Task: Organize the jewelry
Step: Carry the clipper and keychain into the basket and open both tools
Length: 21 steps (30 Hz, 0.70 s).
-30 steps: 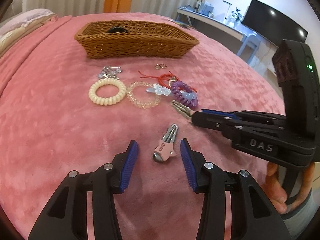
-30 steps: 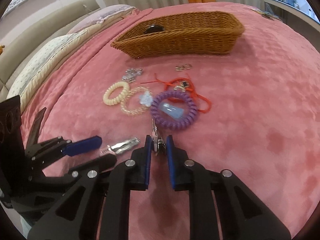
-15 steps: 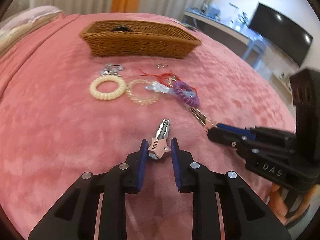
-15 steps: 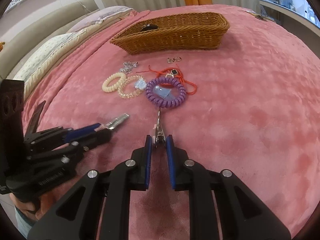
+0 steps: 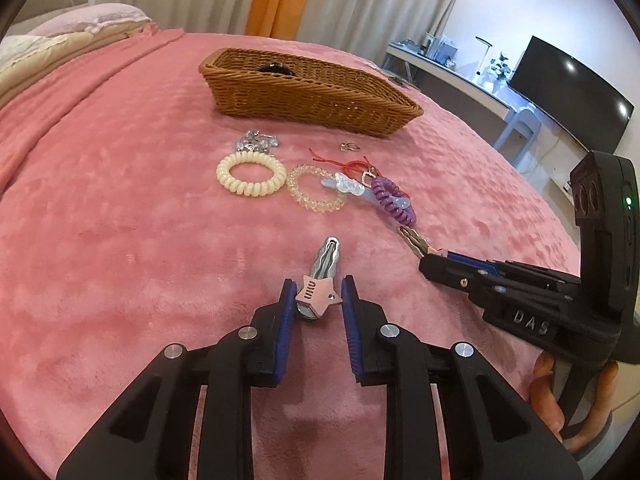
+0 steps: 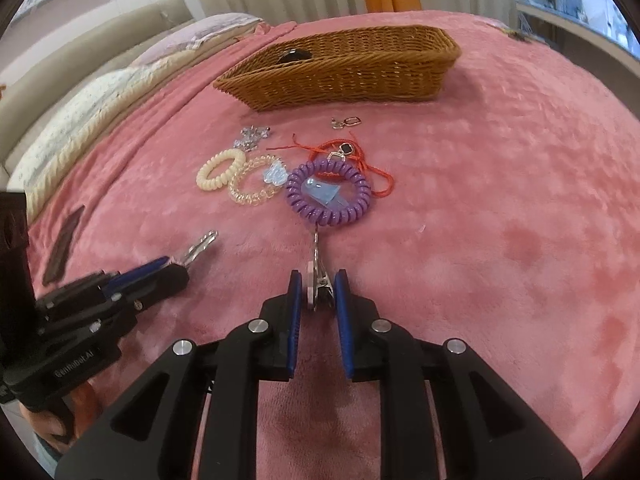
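Bedspread (image 5: 120,208), pink plush; both jaws w/ hair clips, TV (image 5: 568,92) beyond.

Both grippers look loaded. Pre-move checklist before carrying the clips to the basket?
1. Left gripper grip on the star hair clip: ok, pads close on both sides of the star end, metal prong sticking forward.
2. Right gripper grip on the metal clip: ok, pinched edge-on.
3. Clip tip clear of the purple coil hair tie: cannot tell, the tip reaches its near edge.
4. Both clips lifted off the pink blanket: cannot tell.
5. Wicker basket open for a drop: ok, only one dark item shows inside.
6. Grippers apart from each other: ok.
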{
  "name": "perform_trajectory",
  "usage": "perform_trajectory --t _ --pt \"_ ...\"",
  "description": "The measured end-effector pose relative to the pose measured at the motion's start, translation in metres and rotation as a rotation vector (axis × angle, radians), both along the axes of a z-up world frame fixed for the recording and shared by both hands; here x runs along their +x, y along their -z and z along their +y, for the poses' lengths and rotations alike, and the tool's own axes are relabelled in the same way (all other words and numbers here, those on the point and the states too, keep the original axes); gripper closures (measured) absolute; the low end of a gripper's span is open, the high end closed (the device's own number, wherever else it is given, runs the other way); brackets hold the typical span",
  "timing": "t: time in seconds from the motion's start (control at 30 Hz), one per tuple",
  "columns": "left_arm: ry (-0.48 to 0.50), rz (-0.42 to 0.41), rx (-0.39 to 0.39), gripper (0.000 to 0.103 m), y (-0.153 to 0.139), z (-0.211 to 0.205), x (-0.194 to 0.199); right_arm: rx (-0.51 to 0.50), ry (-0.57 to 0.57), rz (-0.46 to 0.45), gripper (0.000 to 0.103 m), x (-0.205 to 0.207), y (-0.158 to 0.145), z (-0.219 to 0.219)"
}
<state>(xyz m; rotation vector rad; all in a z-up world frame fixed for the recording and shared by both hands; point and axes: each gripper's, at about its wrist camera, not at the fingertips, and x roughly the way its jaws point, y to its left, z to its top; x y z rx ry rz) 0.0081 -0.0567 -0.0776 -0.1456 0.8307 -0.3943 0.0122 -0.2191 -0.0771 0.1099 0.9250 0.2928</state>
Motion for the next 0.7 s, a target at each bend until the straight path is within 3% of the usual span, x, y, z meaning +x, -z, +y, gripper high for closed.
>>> perform_trajectory --t 0.2,0.33,0.57,0.7 --pt "0.015 -0.023 -0.028 0.082 -0.007 0.004 -0.007 -0.011 -0.04 -0.046 0.092 -0.011 -0.009 0.006" --pt "0.021 -0.088 -0.019 0.082 -0.024 0.001 -0.017 -0.005 -0.064 -0.086 0.092 -0.019 -0.027 0.009" --pt "0.006 -0.202 -0.017 0.082 -0.069 -0.001 -0.018 0.009 -0.056 -0.226 0.092 -0.024 -0.084 0.002" --pt "-0.004 -0.273 -0.003 0.082 -0.1 0.0 -0.001 0.008 -0.031 -0.312 0.092 -0.004 -0.119 -0.005"
